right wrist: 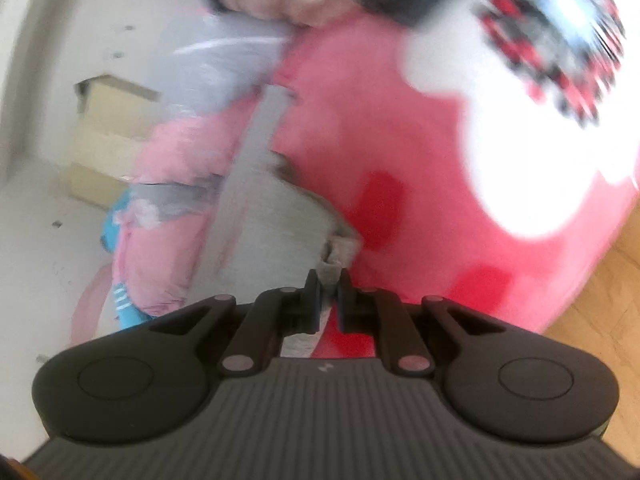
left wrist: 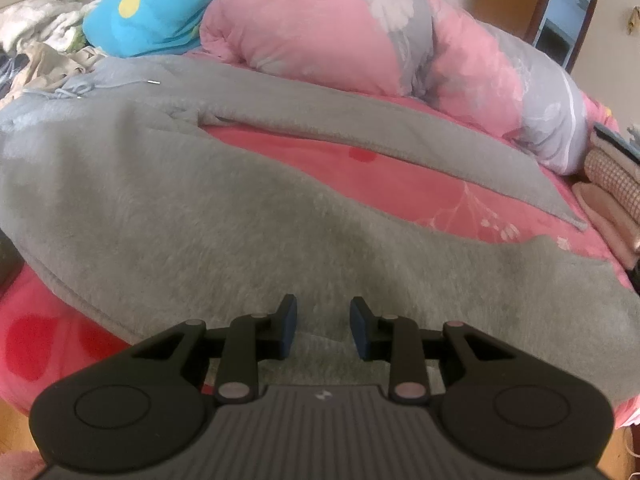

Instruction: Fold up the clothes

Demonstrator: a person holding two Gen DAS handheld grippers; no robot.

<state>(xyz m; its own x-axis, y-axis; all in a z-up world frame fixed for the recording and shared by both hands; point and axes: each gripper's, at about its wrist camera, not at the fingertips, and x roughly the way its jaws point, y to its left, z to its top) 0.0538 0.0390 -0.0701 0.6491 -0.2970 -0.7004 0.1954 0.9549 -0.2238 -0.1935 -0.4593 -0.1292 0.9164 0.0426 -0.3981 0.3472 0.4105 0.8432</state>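
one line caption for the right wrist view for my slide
Right tongs shut on an edge of the grey fleece garment over the red patterned bedsheet.

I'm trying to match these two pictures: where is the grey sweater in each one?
Left wrist view: the grey sweater spreads across the middle, under the open left gripper.
Right wrist view: it runs up the centre, blurred, its corner pinched in the right gripper.
Shared landmark: the pink bedsheet with red spots.
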